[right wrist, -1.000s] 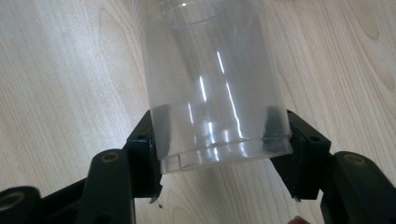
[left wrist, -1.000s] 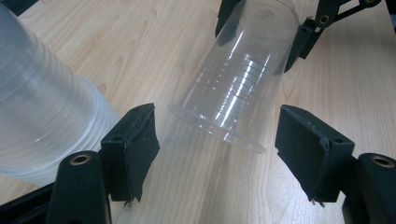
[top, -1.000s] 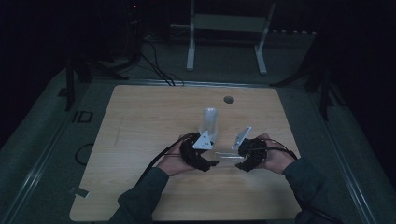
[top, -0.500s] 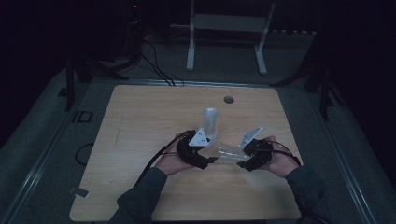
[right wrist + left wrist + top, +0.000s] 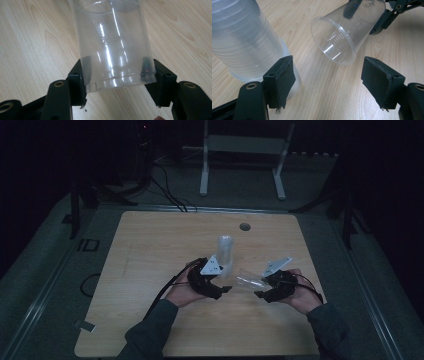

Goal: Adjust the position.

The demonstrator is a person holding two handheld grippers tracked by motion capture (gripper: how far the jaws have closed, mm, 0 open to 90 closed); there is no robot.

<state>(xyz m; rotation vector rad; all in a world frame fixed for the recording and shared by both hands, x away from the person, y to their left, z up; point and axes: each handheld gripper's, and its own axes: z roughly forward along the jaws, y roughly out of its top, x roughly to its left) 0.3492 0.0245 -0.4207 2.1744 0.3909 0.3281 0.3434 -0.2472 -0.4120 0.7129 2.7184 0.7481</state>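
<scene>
One clear cup (image 5: pixel 348 30) now hangs in the right gripper (image 5: pixel 270 287) alone, clamped near its base and pulled off the stack of cups (image 5: pixel 225 254), which stands upright mid-table (image 5: pixel 150 245), toward the near edge. Left gripper (image 5: pixel 327 82) has just been opening; its jaws stand released, nothing between them, one pad (image 5: pixel 283 80) against the stack's foot. Separation looks done; placing the cup is next

The high view looks forward and down from above the person's edge of the counter (image 5: pixel 150 250), fairly far off, while each tongs view sits close over the wood looking along its own jaws, and all three share the clear cup (image 5: pixel 248 279) (image 5: pixel 347 27) (image 5: pixel 112 42).
</scene>
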